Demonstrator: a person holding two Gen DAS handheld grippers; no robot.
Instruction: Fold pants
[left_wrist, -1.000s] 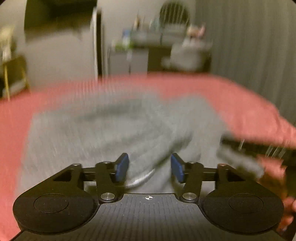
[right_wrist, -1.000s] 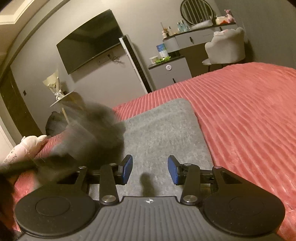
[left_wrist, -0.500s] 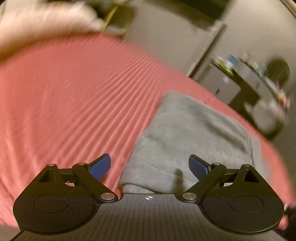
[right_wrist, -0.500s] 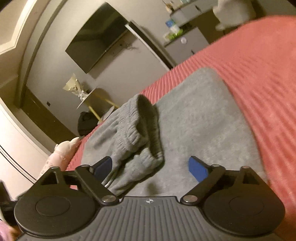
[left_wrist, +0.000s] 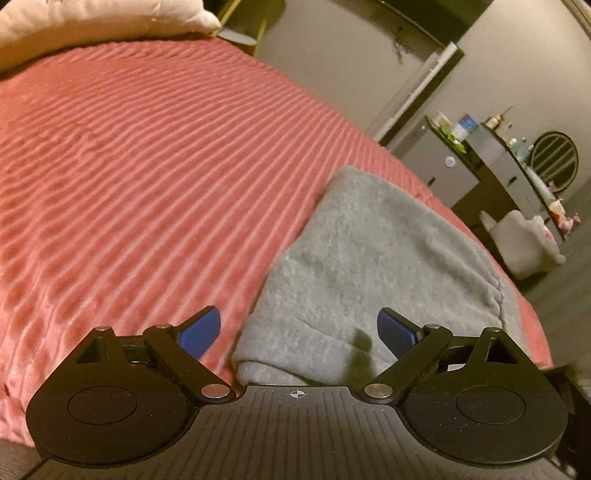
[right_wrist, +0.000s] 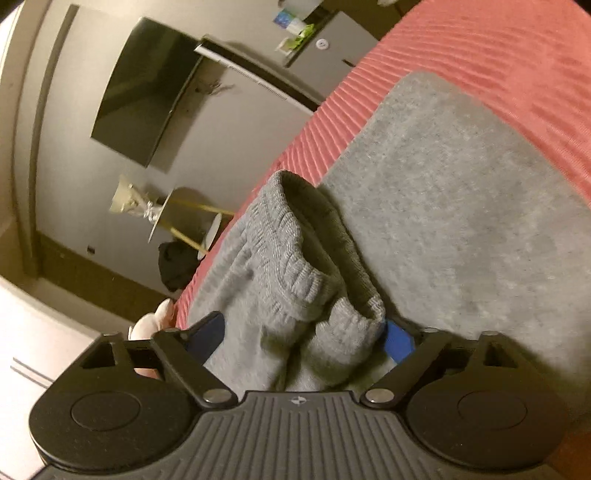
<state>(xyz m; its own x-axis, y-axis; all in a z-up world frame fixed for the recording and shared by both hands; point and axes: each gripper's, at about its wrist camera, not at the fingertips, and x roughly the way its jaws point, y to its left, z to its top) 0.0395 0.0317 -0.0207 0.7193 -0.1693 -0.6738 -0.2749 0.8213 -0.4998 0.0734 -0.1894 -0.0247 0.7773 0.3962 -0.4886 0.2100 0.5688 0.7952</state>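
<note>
The grey fleece pants (left_wrist: 373, 258) lie folded on the red ribbed bedspread (left_wrist: 147, 177), near its edge toward the dresser side of the room. In the left wrist view they look like a flat, soft slab with a rounded fold at the near end and a stitched seam curving down the right side.

The left gripper (left_wrist: 297, 332) is spread wide and grasps nothing; its blue pads straddle the near folded corner, one over the bedspread, the other over the cloth.

The right wrist view shows what the left one hides: a bunched-up part with a ribbed knit cuff (right_wrist: 295, 258) standing in a hump on top of the flat layer (right_wrist: 461, 192). The right gripper (right_wrist: 301, 334) is also spread, and the bunched fabric sits between its blue pads (it reaches the right pad, but the jaws are not clenched on it).

Only this view takes in the wall-mounted TV (right_wrist: 147, 103); the left view alone shows the white pillow (left_wrist: 92, 26) and the round mirror (left_wrist: 556, 162).
</note>
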